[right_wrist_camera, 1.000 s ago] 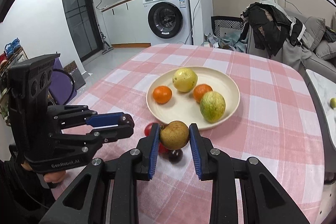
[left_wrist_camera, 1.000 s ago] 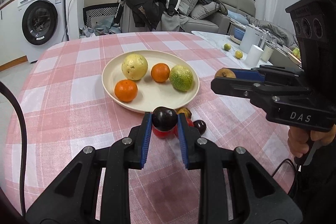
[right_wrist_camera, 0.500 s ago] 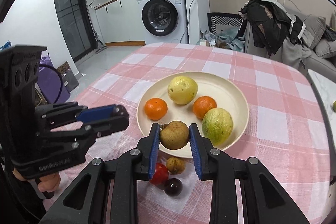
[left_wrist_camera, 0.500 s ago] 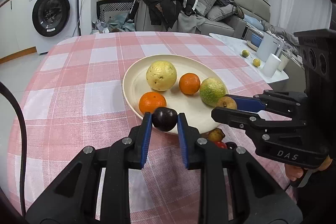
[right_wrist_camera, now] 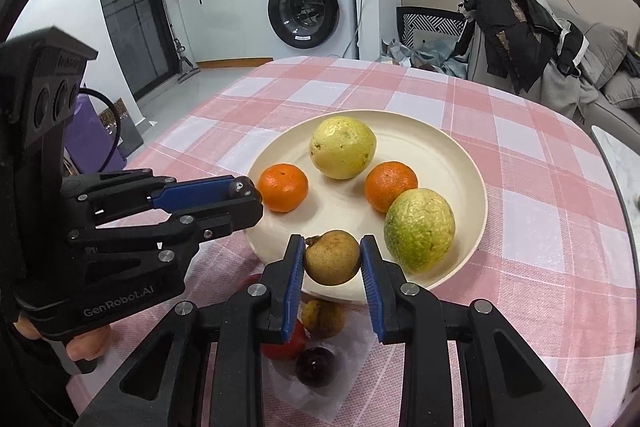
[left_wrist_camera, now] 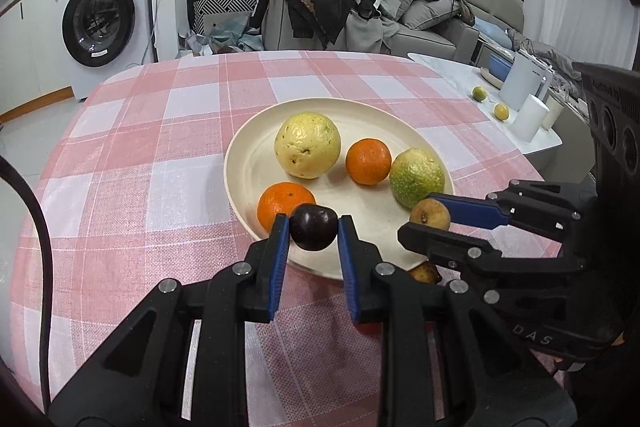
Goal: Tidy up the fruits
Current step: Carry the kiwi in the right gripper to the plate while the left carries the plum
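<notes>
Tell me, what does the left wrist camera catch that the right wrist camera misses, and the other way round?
Only the left wrist view shows a white side table with two small citrus fruits and white containers. Only the right wrist view shows the red fruit and dark plum on the cloth below the grippers, plus a dark glass door. Both show the plate with four fruits, the left gripper shut on a dark plum, and the right gripper shut on a brownish pear.
</notes>
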`<state>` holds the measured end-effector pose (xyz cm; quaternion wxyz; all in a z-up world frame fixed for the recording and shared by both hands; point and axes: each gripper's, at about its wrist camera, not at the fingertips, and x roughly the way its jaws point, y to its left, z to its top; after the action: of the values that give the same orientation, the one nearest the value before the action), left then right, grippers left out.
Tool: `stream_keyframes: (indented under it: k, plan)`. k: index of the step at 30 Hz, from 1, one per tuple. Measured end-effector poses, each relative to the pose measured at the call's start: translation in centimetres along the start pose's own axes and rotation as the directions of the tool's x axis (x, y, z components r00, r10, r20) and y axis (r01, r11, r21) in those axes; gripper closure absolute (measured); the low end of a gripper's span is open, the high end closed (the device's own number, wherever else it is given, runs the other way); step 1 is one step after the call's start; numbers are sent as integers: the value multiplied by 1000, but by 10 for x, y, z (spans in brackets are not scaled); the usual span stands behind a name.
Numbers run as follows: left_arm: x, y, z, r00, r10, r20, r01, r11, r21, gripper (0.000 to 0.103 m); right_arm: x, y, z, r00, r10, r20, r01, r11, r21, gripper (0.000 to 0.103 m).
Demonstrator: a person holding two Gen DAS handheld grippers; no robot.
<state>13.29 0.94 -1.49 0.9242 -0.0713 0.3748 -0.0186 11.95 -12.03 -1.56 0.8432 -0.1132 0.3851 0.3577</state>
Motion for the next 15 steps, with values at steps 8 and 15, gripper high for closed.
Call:
stream_keyframes:
  k: [8,15]
  plan:
    - [7,1,5,1000,18,-5,-18,1000,9,81,7,-2,-3,999,-28,-16,28,1000,-10,74]
    - [17,3,5,999,36,-17,-36,999,16,81,12,-5,-5,999,-42,-27,42,999,-9,74]
